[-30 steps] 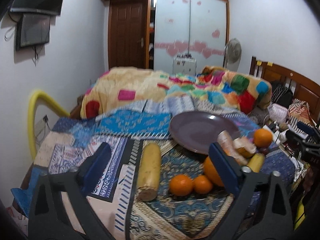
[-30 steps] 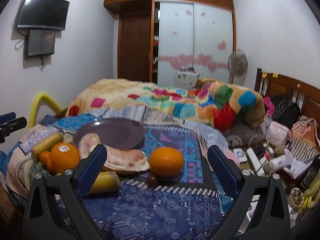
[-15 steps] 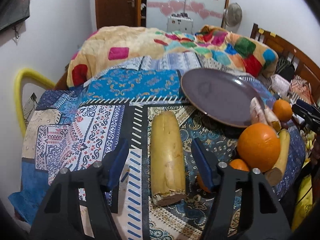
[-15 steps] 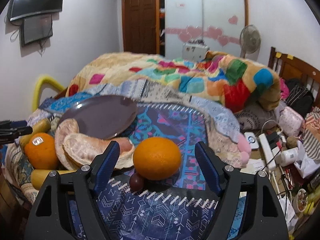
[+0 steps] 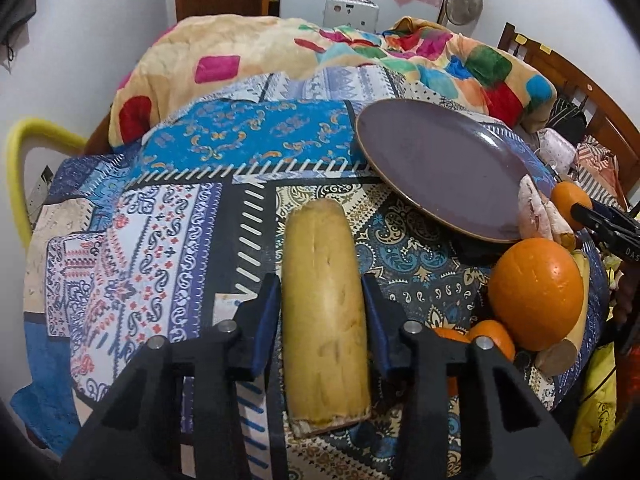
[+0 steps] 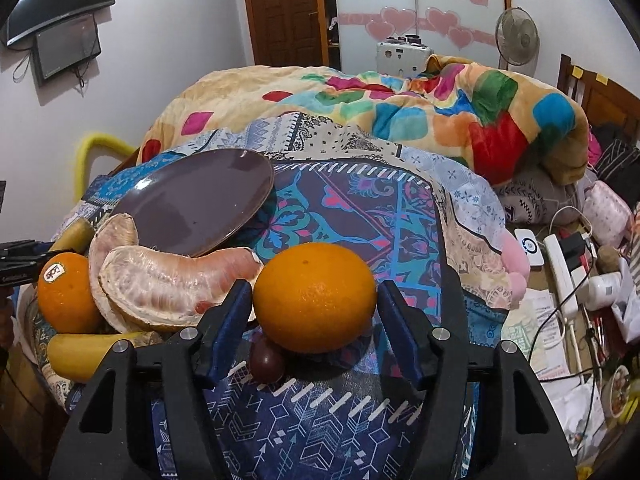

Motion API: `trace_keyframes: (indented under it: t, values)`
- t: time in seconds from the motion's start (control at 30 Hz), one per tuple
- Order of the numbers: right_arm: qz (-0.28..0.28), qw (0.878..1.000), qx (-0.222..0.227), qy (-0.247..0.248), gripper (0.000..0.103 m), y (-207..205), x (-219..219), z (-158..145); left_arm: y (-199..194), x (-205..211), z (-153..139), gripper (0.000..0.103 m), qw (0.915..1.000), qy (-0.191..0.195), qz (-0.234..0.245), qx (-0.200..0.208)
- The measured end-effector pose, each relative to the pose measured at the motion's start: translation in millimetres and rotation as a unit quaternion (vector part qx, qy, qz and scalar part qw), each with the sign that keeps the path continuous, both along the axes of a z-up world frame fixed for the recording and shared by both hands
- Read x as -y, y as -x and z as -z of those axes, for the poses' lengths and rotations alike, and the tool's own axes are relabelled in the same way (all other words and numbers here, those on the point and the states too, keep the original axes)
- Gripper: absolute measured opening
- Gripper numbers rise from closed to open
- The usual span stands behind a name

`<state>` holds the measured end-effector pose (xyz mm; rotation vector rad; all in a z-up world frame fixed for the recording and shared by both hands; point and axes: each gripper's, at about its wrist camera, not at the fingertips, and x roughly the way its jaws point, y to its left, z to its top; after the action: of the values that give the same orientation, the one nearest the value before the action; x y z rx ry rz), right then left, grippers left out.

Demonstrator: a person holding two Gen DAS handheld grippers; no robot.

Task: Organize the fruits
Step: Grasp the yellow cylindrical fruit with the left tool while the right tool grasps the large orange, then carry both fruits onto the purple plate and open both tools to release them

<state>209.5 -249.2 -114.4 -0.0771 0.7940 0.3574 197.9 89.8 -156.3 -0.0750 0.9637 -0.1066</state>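
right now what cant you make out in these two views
- Left wrist view: small oranges partly hidden behind the left hand-held gripper, whose jaws are closing around the long yellow fruit.
- Right wrist view: dark round fruit half hidden under the orange; kind unclear.
- Right wrist view: banana cut off by the right hand-held gripper.

Left gripper now lower and tilted further down, brought in over the patterned cloth from its earlier wide-open stance; jaws closing around the long yellow fruit, pads at or just beside its sides. Right gripper likewise brought nearer and tipped down toward the near orange, jaws closing with that orange between them, narrow gaps left on both sides.
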Motion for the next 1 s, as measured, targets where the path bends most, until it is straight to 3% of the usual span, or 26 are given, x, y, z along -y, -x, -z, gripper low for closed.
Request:
trace_keyframes:
  t: [0.33,0.6,1.0]
  values:
    - [-0.008,0.999,-0.026,0.017,0.064,-11.5,-4.3,3.8,-8.5,0.9,1.6,0.038,1.0,-0.005,0.0,-0.001]
    - [-0.004,0.999,-0.045,-0.008,0.062,-19.2,1.5,2.6,-4.1,-4.2,-6.7,0.038,0.9998,-0.015,-0.009,0.009]
    - [-0.003,0.999,0.023,-0.031,0.061,-7.9,2.6,-42.9,15.4,-6.1,-61.9,0.036,0.9966,-0.023,-0.01,0.078]
